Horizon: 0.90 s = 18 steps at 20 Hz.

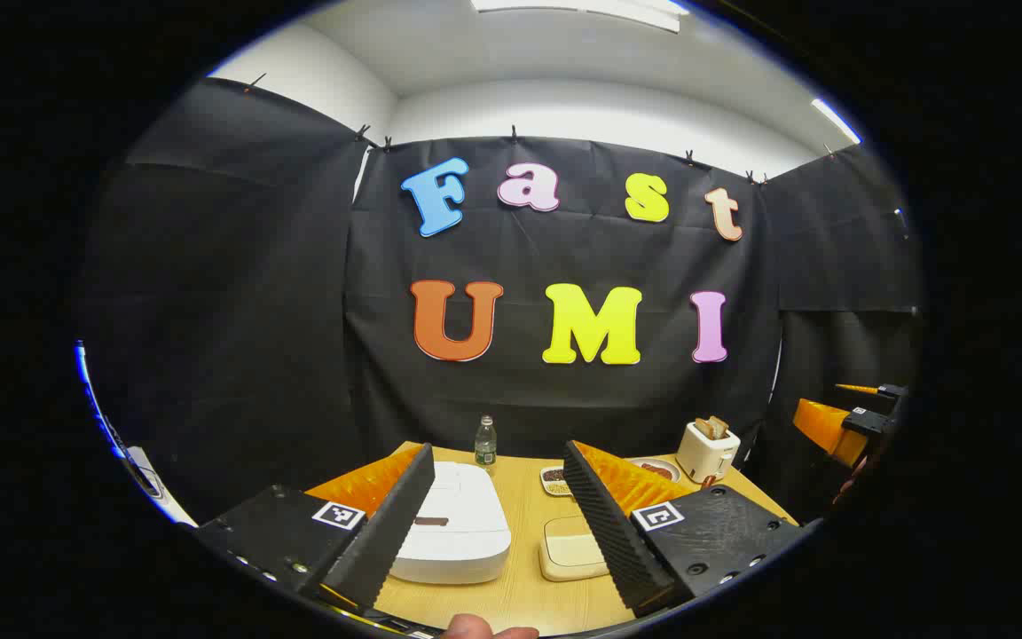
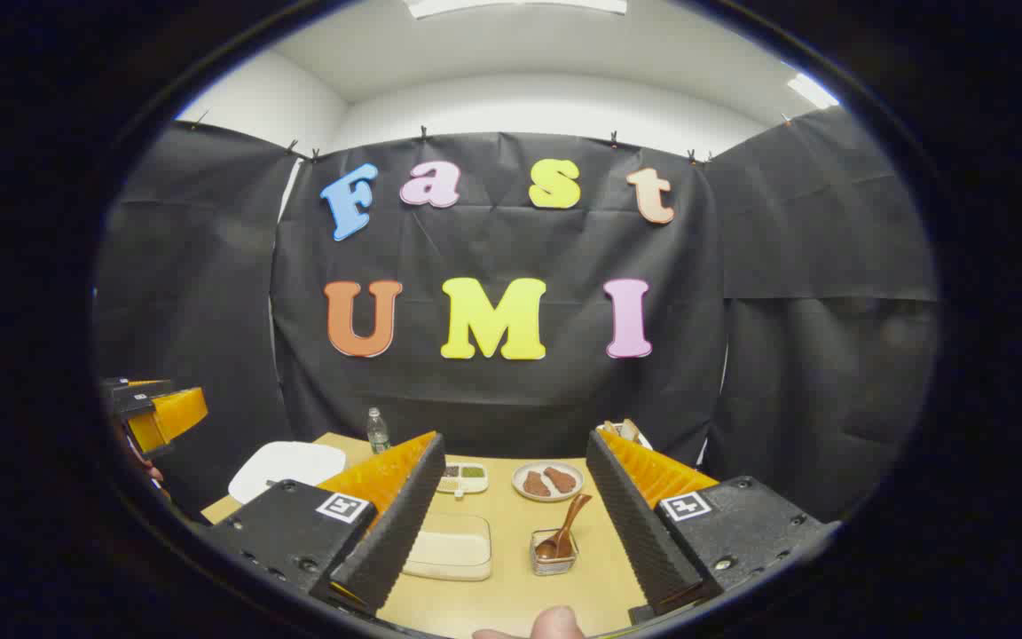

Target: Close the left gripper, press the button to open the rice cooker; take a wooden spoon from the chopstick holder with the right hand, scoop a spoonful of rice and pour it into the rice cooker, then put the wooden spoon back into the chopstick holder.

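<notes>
On the table's left stands the white rice cooker (image 1: 451, 524), lid down, ahead of the left gripper (image 1: 498, 524), whose fingers stand wide apart and empty. Right of it lies the shallow rice container (image 2: 449, 546). Further right, the wooden spoon (image 2: 564, 530) leans in the small chopstick holder (image 2: 553, 552), between the right gripper's (image 2: 511, 519) spread, empty fingers. The spoon looks light, stiff and smooth; its raised handle seems the best hold
</notes>
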Each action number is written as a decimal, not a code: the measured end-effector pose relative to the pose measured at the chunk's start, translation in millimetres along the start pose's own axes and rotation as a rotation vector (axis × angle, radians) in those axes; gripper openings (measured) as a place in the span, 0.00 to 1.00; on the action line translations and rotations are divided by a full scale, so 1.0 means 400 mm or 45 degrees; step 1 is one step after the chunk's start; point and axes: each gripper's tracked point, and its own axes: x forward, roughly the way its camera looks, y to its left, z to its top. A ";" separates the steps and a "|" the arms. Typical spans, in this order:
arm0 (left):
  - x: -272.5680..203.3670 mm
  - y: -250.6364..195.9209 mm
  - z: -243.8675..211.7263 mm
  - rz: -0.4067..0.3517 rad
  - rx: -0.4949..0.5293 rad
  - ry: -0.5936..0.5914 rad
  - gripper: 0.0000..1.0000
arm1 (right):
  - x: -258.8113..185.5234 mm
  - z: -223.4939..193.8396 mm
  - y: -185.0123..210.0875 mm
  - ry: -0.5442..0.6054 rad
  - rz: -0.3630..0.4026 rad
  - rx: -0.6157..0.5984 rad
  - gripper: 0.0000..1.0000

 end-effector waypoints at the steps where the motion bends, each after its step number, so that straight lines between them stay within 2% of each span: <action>1: 0.004 -0.001 -0.005 -0.003 -0.002 0.003 0.94 | 0.002 0.002 -0.005 -0.001 -0.007 -0.001 1.00; 18: 0.039 0.030 -0.014 0.024 0.004 0.026 0.94 | 0.049 0.016 0.011 -0.018 -0.011 0.010 1.00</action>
